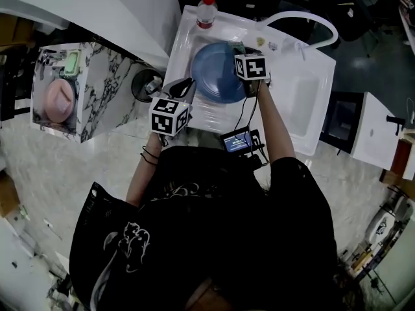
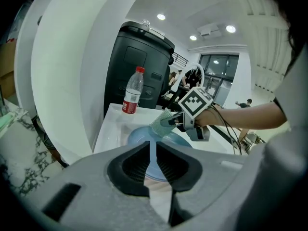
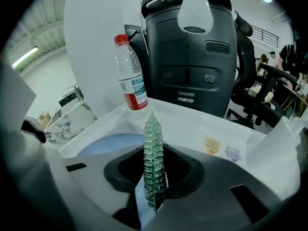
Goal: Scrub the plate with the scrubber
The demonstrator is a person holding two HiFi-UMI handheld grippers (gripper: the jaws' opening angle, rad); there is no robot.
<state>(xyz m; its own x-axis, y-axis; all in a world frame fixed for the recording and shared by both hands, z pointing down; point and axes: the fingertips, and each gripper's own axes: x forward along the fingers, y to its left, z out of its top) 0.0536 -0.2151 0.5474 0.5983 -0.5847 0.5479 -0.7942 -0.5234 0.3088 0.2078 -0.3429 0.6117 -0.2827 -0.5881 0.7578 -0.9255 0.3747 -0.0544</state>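
Observation:
A blue plate point(image 1: 217, 73) lies in the left basin of the white sink point(image 1: 305, 92). My left gripper point(image 1: 186, 87) is at the plate's left edge, and in the left gripper view its jaws point(image 2: 152, 151) are closed on the thin rim of the plate point(image 2: 138, 134). My right gripper point(image 1: 240, 50) is over the plate's far right part, shut on a green glittery scrubber point(image 3: 153, 150). The scrubber point(image 2: 162, 124) hangs just above the plate; contact cannot be told. The plate point(image 3: 108, 143) shows to the left below my right gripper point(image 3: 153, 179).
A red-capped water bottle point(image 1: 207, 10) stands on the sink's back rim. The faucet point(image 1: 305, 19) arcs over the right basin. To the left is a marble counter point(image 1: 104, 89) with a pink plate point(image 1: 59, 99) and a green sponge point(image 1: 70, 63). A black bin point(image 1: 142, 84) sits between.

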